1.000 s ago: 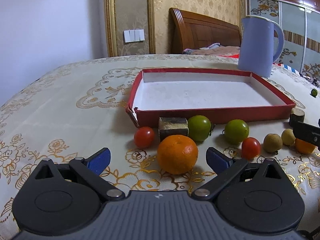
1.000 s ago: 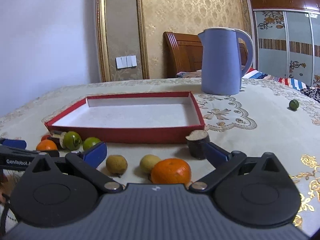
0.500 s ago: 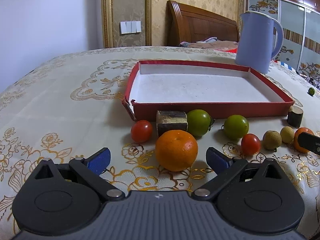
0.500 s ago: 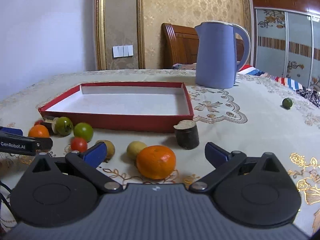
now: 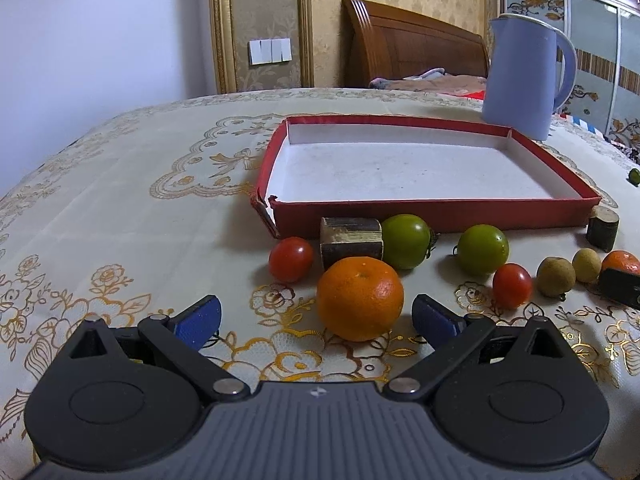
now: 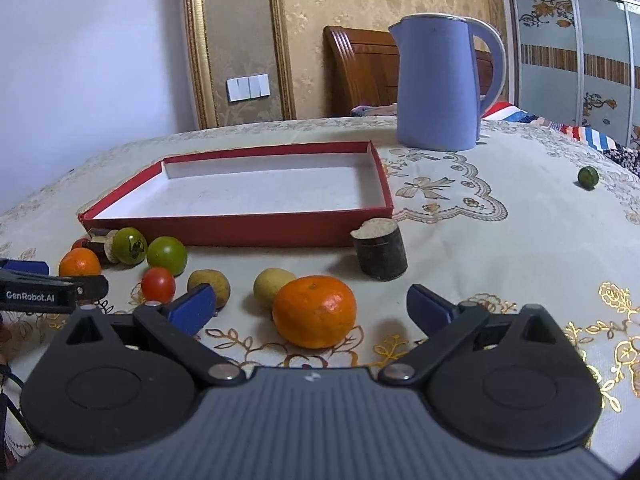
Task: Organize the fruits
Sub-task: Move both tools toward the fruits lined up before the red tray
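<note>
An empty red tray [image 5: 440,216] [image 6: 240,228] lies on the tablecloth. Fruits sit in a row before it. My left gripper [image 5: 316,318] is open with an orange [image 5: 360,298] between its blue fingertips, not touching. Behind it are a red tomato [image 5: 291,259], two green tomatoes [image 5: 406,241] [image 5: 483,249], another red tomato [image 5: 512,285] and two longans [image 5: 556,276]. My right gripper [image 6: 310,306] is open around a second orange [image 6: 314,311]. Longans [image 6: 272,280] and tomatoes [image 6: 167,255] lie to its left.
A blue kettle [image 5: 524,76] [image 6: 440,84] stands behind the tray. Dark wooden blocks [image 5: 351,236] [image 6: 380,252] sit by the tray's front edge. A small green fruit [image 6: 588,177] lies far right. The left gripper's side [image 6: 40,292] shows in the right wrist view.
Both grippers have risen and tilted down a little, each still aimed at its orange. The jaws stay open. No fruit has moved.
</note>
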